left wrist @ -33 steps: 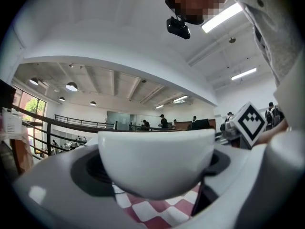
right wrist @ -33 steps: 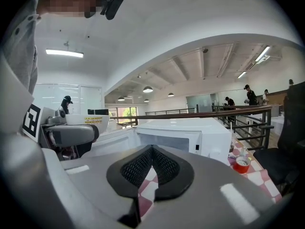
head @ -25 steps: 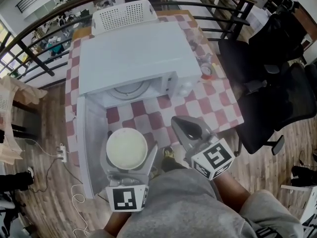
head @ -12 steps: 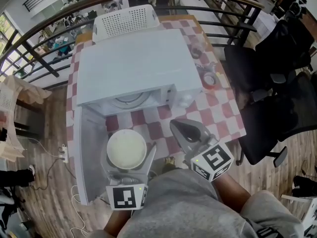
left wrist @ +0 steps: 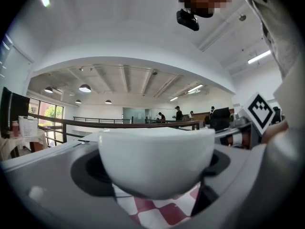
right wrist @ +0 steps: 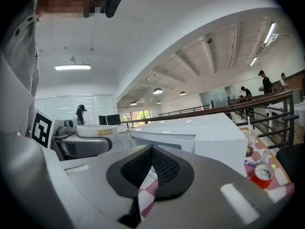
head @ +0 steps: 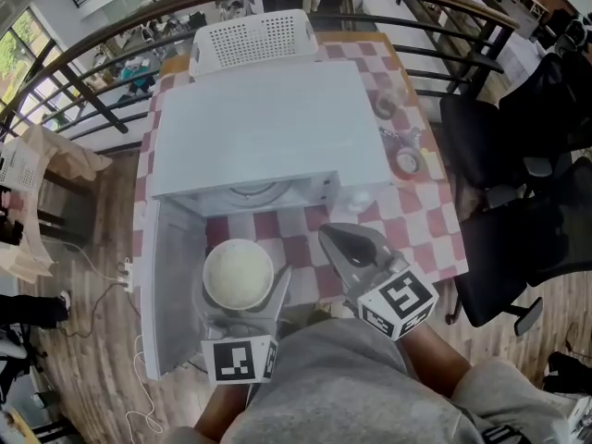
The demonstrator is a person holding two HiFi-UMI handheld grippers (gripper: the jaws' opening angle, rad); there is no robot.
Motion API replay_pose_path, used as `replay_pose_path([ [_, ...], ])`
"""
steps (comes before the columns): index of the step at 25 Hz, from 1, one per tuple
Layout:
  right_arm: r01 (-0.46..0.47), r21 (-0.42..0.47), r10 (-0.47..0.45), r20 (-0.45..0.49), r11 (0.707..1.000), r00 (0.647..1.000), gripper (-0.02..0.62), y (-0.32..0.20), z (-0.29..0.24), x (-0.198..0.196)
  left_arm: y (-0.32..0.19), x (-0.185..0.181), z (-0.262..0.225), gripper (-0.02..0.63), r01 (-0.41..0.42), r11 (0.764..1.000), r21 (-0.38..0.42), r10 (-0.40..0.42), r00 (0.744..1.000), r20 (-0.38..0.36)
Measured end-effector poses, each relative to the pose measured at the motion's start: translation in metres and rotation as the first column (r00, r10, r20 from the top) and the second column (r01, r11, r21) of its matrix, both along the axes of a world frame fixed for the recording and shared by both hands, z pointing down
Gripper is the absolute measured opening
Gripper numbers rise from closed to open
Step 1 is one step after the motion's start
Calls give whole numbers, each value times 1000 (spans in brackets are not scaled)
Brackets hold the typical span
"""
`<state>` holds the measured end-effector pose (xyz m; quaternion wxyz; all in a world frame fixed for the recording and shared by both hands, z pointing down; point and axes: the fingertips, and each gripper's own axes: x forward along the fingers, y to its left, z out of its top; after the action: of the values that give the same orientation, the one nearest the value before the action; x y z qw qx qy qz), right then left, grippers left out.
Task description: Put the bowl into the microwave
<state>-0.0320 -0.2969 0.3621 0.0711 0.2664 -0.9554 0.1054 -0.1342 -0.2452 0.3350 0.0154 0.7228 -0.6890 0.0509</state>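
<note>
Left grey two-jaw gripper (head: 242, 289): clamped by both jaws round a white round ceramic bowl (left wrist: 155, 159), upright, held over the swung-open door (head: 171, 294) of the white box-shaped microwave oven (head: 264, 128), just in front of its open cavity, not inside. Right grey two-jaw gripper (head: 335, 239): jaws pressed together, nothing between, just beside the bowl, above the red-and-white checked tablecloth (head: 407, 213).

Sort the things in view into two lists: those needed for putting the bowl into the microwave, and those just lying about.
Belong to the job:
bowl, held in the left gripper
microwave, its door open
right gripper, shut and empty

Just lying about:
white basket behind the microwave
red roll beside the microwave
black chairs
</note>
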Motion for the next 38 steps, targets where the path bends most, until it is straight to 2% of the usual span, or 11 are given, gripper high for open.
replay_pose_path([
  [6, 38, -10, -38, 14, 999, 999, -2, -8, 4, -4, -14, 4, 14, 512, -4, 999, -37, 5, 999, 38],
  [15, 74, -25, -73, 25, 997, 997, -2, -10, 10, -12, -31, -2, 43, 512, 36, 996, -85, -30, 997, 72],
  [25, 60, -68, -60, -8, 996, 998, -2, -9, 42, -34, -74, -35, 100, 512, 36, 986, -160, -32, 999, 29],
  [33, 56, -114, -59, -24, 992, 998, -2, -9, 56, -52, -113, -50, 142, 512, -3, 970, -243, 5, 1000, 9],
  [38, 56, -130, -60, -31, 990, 998, -2, -11, 61, -58, -148, -68, 172, 514, 40, 951, -306, -37, 999, 16],
])
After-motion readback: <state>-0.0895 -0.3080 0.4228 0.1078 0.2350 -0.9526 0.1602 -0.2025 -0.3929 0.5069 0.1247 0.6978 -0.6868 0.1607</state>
